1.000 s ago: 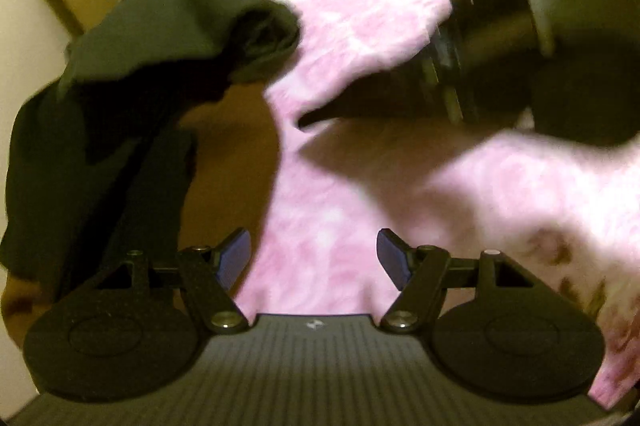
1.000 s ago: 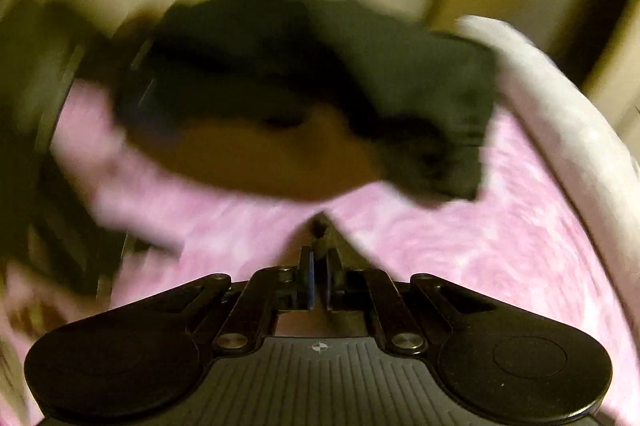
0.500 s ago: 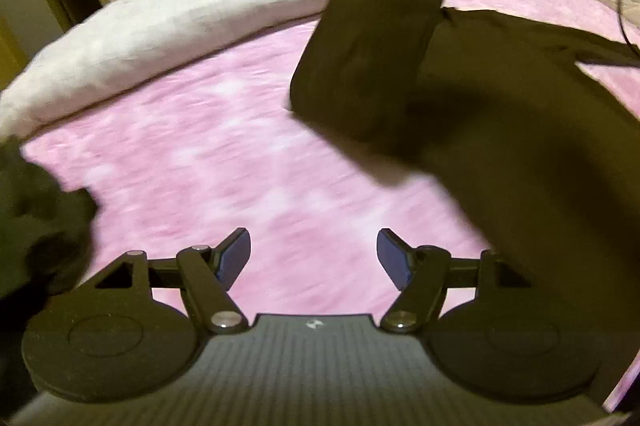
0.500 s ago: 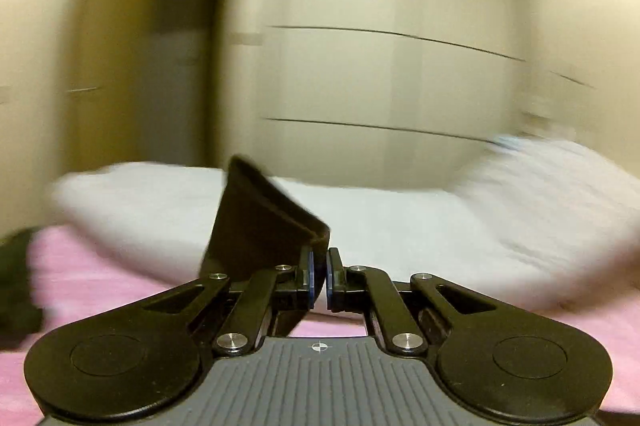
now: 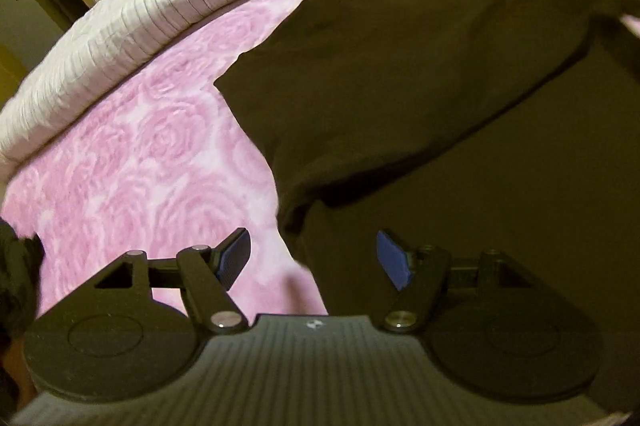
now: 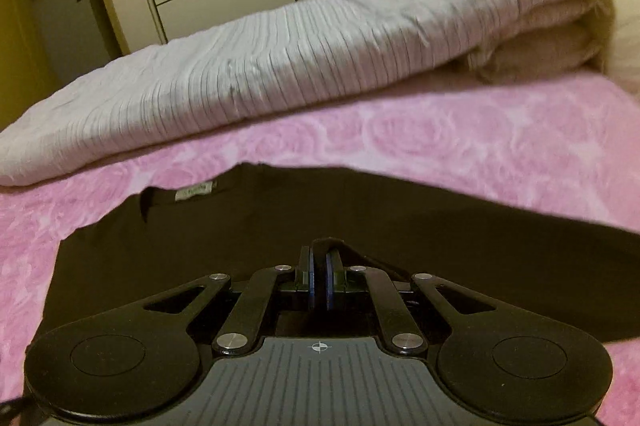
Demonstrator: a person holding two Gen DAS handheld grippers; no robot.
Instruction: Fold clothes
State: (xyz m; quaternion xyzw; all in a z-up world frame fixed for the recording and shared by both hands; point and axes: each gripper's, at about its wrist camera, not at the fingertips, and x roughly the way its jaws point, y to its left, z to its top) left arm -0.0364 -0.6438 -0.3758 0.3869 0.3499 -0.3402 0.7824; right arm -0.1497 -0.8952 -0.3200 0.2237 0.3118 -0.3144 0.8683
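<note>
One dark shirt (image 5: 400,98) lies spread on the bed's pink rose blanket (image 5: 140,154), collar w/ a pale label (image 6: 195,191) at the far side, toward the rolled white duvet (image 6: 280,66).

Right claw (image 6: 319,276) is clenched on a pinch of the shirt's cloth, which peaks up betw. its blue pads; the rest of the garment runs wide left-to-right in front of it. Left claw (image 5: 312,258) is released, holding nothing, pads well apart. It hangs over the shirt's near left edge: pink blanket under its left pad, dark fabric under its right. So the shirt lies right and far of the left claw, and that edge is the left claw's to take, being nearer to it; the right one is already occupied.

A sleeve or flap seems laid across the body diagonally in the left view, so it's prob. mid-fold, tho which fold can't be settled.

Count: 1 spread shirt, 2 claws, 1 duvet, 1 blanket. A second dark bundle (image 5: 14,266) shows at the left margin, poss. more clothing; too cropped to tell.
</note>
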